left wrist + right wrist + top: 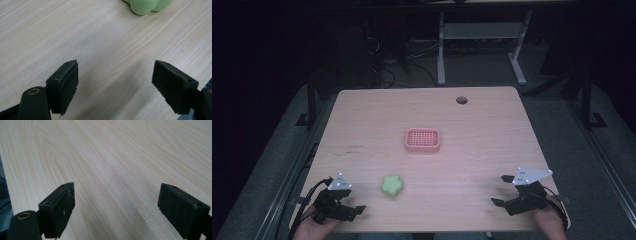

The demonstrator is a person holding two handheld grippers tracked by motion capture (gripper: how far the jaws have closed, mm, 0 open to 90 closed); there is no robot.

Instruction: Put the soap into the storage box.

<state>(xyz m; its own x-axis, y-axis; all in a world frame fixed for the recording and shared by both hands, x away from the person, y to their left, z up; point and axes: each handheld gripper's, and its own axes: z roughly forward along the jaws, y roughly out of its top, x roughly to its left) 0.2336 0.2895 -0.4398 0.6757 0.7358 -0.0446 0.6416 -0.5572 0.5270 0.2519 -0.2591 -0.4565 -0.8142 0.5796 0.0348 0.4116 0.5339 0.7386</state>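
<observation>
I see a pink perforated plastic tray (422, 140) mid-worktop (492, 130), a lumpy green foam piece (392, 185) nearer; both grippers' fingers (65, 85) (59, 206) spread apart, empty.

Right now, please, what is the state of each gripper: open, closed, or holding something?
Left gripper: open, holding nothing; the green lobed object lies ahead of it on the table.
Right gripper: open, holding nothing.
</observation>
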